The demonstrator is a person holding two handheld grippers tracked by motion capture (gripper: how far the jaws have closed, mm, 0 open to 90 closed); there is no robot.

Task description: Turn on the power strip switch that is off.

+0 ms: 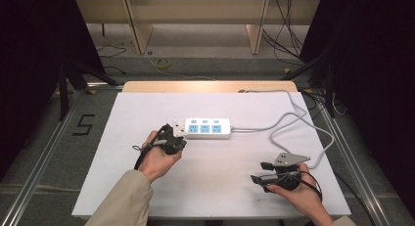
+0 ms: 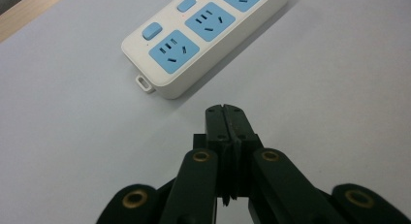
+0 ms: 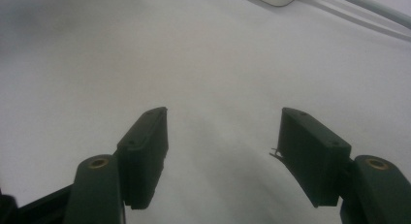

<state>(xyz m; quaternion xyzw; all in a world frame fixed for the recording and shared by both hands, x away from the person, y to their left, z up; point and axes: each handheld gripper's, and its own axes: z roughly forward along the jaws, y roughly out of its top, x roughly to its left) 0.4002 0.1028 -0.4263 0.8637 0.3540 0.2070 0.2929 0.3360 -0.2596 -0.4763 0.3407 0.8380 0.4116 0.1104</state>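
The power strip [image 1: 207,128] lies flat near the middle of the white table [image 1: 147,187], sockets up, its cord [image 1: 293,118] looping off toward the right edge. The left gripper [image 1: 177,132] sits just beside the strip's left end with its jaws pressed together and nothing between them — in its own view the tips [image 2: 225,118] stop a little short of the strip [image 2: 194,44]. The right gripper [image 1: 261,171] rests well apart near the table's front right — jaws spread wide, empty, over bare table
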